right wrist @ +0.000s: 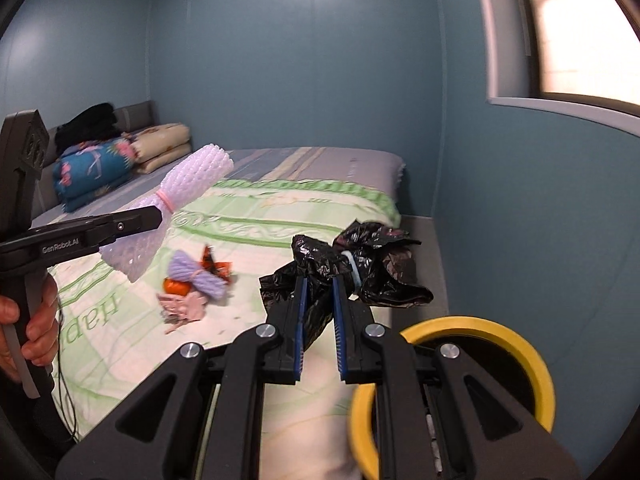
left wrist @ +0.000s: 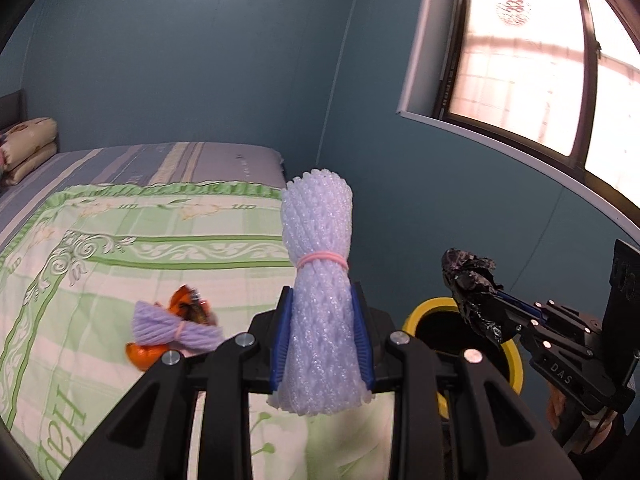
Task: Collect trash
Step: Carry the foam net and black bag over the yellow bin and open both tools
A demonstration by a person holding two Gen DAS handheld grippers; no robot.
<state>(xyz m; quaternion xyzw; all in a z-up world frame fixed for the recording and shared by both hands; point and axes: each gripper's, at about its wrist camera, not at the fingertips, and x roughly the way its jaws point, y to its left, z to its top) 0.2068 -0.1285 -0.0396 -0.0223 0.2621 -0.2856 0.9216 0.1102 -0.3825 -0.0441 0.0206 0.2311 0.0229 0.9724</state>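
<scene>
Trash in both grippers: left gripper (left wrist: 322, 338) jaws clamp a foam net roll (left wrist: 320, 280), right gripper (right wrist: 319, 312) jaws pinch a black bag (right wrist: 360, 268)

White foam netting (left wrist: 318, 280), pink-banded, sits between the left tool (left wrist: 322, 320) blue pads. Crumpled bag (right wrist: 360, 268) in the right tool (right wrist: 319, 312): glossy black. Bin (right wrist: 516, 344) beside it: yellow rim; bedspread (left wrist: 120, 248) ahead: green-and-cream floral check.
</scene>
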